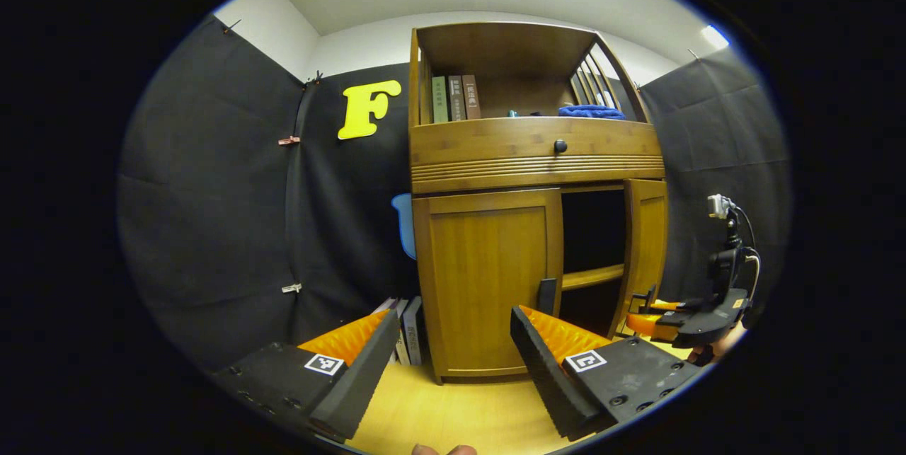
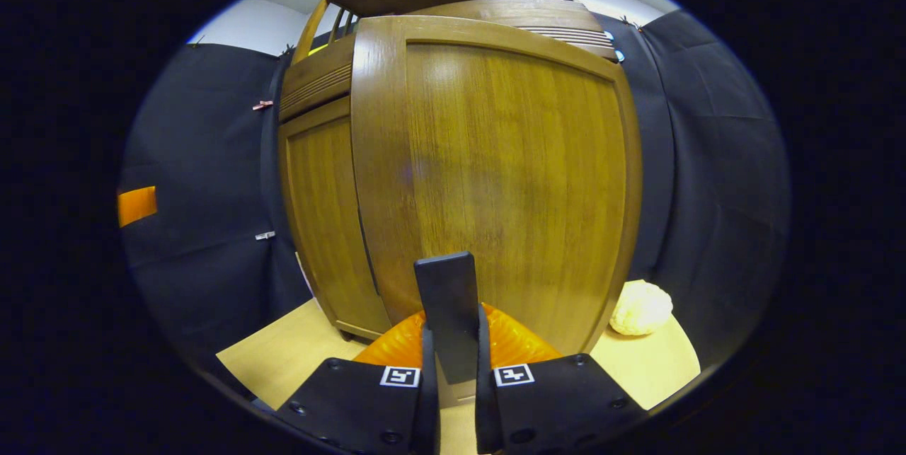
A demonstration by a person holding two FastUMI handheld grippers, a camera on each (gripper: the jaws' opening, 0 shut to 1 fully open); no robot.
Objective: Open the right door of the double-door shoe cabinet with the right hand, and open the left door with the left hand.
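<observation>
The wooden shoe cabinet (image 1: pixel 531 158) stands ahead in the left gripper view. Its left door (image 1: pixel 488 278) is closed, with a dark handle (image 1: pixel 546 296) on its right edge. My left gripper (image 1: pixel 454 317) is open, a short way in front of that door, its right finger just below the handle. The right door (image 1: pixel 648 243) is swung out, showing a dark interior and an inner shelf (image 1: pixel 593 276). In the right gripper view the right door (image 2: pixel 495 179) is very close, and my right gripper (image 2: pixel 451 331) is shut on its dark handle (image 2: pixel 446 299). The right gripper (image 1: pixel 662 317) also appears at that door's edge.
Books (image 1: pixel 455 98) and a blue cloth (image 1: pixel 591 112) lie on the top shelf above a drawer with a knob (image 1: pixel 560 146). More books (image 1: pixel 407 331) lean on the floor left of the cabinet. A pale round object (image 2: pixel 640 308) sits on the floor behind the open door.
</observation>
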